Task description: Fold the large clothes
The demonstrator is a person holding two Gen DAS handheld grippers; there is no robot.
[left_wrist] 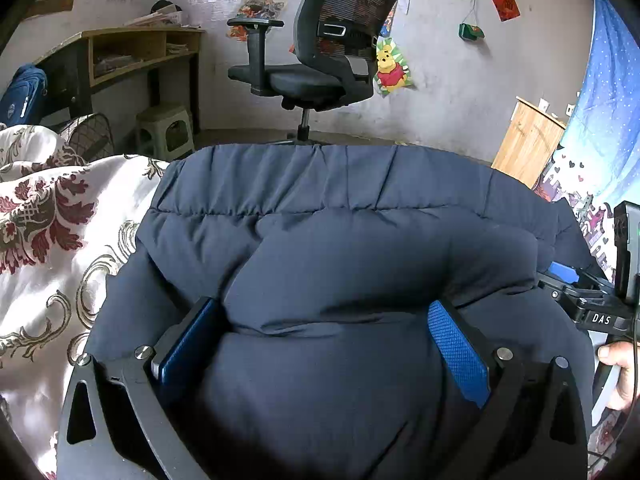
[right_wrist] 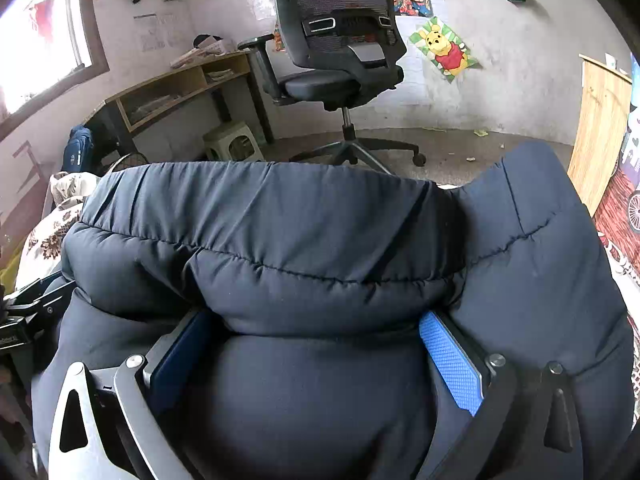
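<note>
A navy quilted puffer jacket (left_wrist: 340, 216) lies bunched on a bed covered by a white and maroon patterned bedspread (left_wrist: 52, 220). My left gripper (left_wrist: 324, 320) has its blue pads on either side of a thick fold of the jacket, squeezing it. My right gripper (right_wrist: 320, 328) grips another thick fold of the same jacket (right_wrist: 280, 232) between its blue pads. The right gripper's body shows at the right edge of the left wrist view (left_wrist: 600, 300), close beside the left one, with the person's hand on it. The jacket fills both views and hides the bed under it.
A black office chair (left_wrist: 320, 60) stands on the floor beyond the bed. A wooden desk (left_wrist: 132, 48) with a small green stool (left_wrist: 164, 132) is at the left. A wooden cabinet (left_wrist: 528, 140) and a blue curtain (left_wrist: 608, 100) are at the right.
</note>
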